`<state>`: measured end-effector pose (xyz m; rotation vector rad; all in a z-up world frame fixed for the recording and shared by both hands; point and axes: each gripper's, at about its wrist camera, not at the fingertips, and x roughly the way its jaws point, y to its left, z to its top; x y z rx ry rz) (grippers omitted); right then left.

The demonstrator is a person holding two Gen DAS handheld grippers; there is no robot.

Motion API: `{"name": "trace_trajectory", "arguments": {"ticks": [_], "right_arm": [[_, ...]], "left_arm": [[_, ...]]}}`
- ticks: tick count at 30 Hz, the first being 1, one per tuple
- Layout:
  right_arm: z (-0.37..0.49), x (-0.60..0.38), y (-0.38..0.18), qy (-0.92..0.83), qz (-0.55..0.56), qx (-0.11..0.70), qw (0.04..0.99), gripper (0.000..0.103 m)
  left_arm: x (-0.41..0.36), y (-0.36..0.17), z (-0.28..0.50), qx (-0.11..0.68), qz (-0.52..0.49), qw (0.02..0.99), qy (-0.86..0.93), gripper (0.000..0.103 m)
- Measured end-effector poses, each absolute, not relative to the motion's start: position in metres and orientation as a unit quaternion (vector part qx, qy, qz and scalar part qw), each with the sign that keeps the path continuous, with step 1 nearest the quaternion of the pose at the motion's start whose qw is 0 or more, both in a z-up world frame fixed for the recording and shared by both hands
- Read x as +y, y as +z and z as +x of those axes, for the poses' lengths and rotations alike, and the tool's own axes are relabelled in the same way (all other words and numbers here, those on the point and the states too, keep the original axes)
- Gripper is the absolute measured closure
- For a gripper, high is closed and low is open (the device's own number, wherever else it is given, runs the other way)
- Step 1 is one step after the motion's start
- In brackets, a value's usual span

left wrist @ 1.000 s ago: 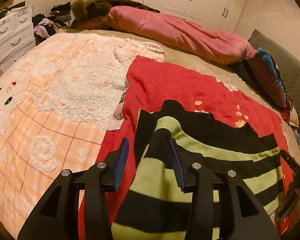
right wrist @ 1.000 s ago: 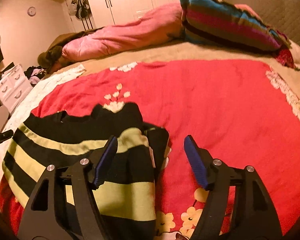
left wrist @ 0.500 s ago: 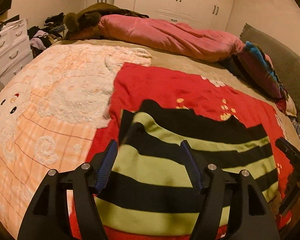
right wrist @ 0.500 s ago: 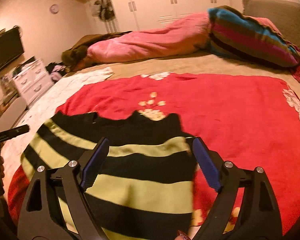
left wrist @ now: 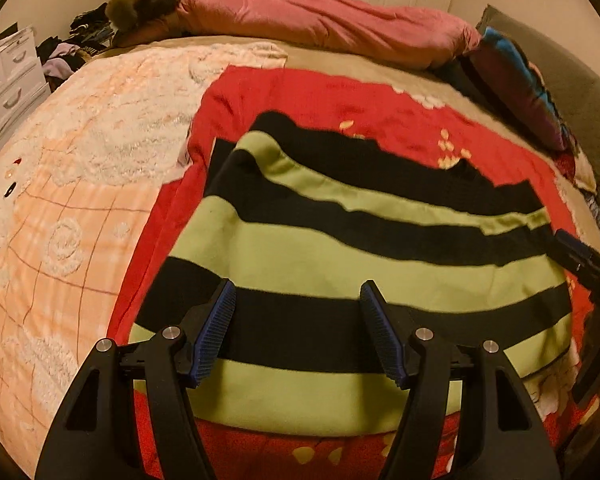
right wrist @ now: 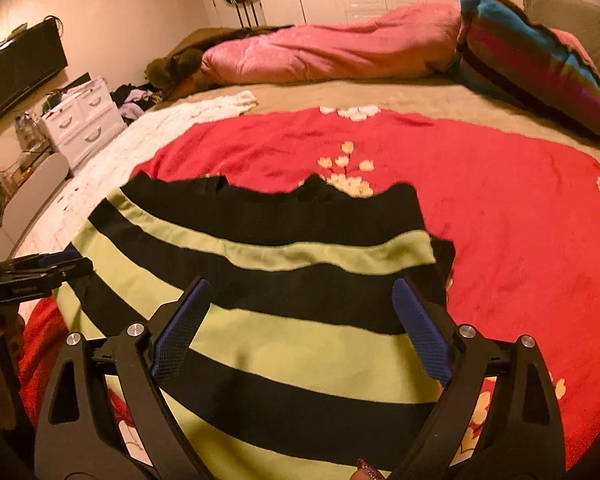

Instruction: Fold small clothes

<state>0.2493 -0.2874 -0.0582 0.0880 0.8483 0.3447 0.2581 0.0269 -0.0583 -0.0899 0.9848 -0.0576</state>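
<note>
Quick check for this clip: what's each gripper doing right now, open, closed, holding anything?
Left gripper: open, holding nothing, above the striped garment.
Right gripper: open, its jaws have just been opening, nothing gripped between them.

The striped garment [left wrist: 340,264] lies flat on the flowered blanket [right wrist: 500,208]. Behind the garment, along the bed's far edge, lies the rolled quilt [right wrist: 340,56]; the textured blanket [left wrist: 80,184] lies left of the garment.

red blanket [right wrist: 500,208] open beyond striped garment [right wrist: 300,340], pink duvet [right wrist: 332,56] bounding far edge
</note>
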Motion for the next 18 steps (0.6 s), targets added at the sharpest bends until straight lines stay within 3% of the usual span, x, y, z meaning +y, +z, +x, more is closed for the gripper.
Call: {"name": "trace_trajectory", "arguments": {"ticks": [6, 18], "right_arm": [[0.258, -0.284, -0.099, 0.143, 0.022, 0.487, 0.861, 0.017], [0.253, -0.293, -0.079, 0.155, 0.069, 0.455, 0.874, 0.010]], "left_arm": [[0.028, -0.066, 0.260, 0.482, -0.039, 0.875, -0.030, 0.038], [0.028, -0.064, 0.255, 0.486, -0.039, 0.873, -0.031, 0.037]]}}
